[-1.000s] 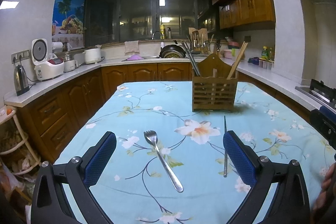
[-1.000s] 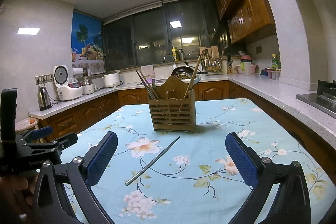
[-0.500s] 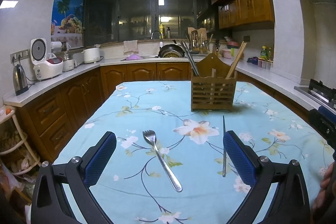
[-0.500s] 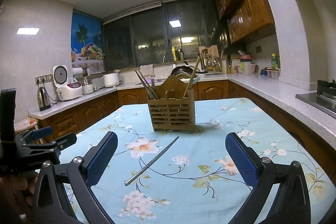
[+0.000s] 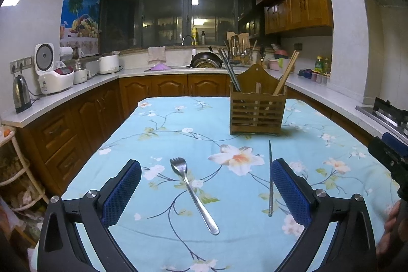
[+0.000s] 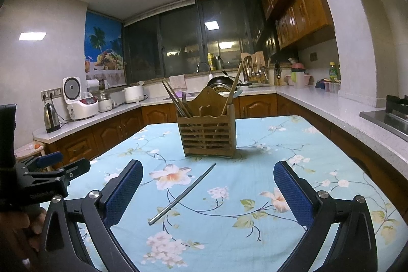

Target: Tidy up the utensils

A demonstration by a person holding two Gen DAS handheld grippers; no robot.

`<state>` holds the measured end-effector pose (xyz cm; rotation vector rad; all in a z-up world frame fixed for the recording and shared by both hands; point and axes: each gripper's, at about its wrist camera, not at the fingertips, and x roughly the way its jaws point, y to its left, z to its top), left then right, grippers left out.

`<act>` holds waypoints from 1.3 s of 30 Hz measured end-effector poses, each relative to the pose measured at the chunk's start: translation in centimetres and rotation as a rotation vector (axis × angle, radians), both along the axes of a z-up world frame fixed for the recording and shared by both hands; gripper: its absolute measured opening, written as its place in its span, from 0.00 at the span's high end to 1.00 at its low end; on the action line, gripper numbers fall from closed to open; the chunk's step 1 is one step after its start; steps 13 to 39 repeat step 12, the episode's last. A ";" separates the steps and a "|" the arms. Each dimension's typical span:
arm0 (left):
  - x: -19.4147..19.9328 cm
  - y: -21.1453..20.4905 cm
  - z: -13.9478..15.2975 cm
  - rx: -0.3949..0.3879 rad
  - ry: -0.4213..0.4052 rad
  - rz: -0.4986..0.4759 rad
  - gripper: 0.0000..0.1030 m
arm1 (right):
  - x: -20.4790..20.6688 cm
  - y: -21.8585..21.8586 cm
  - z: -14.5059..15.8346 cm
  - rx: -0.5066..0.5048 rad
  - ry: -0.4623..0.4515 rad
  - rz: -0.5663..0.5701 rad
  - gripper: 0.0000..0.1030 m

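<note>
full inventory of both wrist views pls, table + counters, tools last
fork: 1, silver, flat on tablecloth, between left tool's fingers in view
metal chopstick: 1, silver, flat on cloth, right of fork
utensil holder: 1, brown wood, far part of table, upright, chopsticks inside
tablecloth: 1, light blue floral, covers table
rice cooker: 1, white, left counter
kettle: 1, steel, left counter
wok: 1, black, by sink
left tool: 1, black with blue pads, open, empty
right tool: 1, same, open, empty
</note>
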<state>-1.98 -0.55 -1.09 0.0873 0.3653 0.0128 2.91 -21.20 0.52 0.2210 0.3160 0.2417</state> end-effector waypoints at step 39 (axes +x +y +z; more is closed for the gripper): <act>0.6 -0.6 0.1 -0.014 0.009 -0.015 0.01 | 0.8 0.2 0.0 -0.003 0.015 0.005 0.00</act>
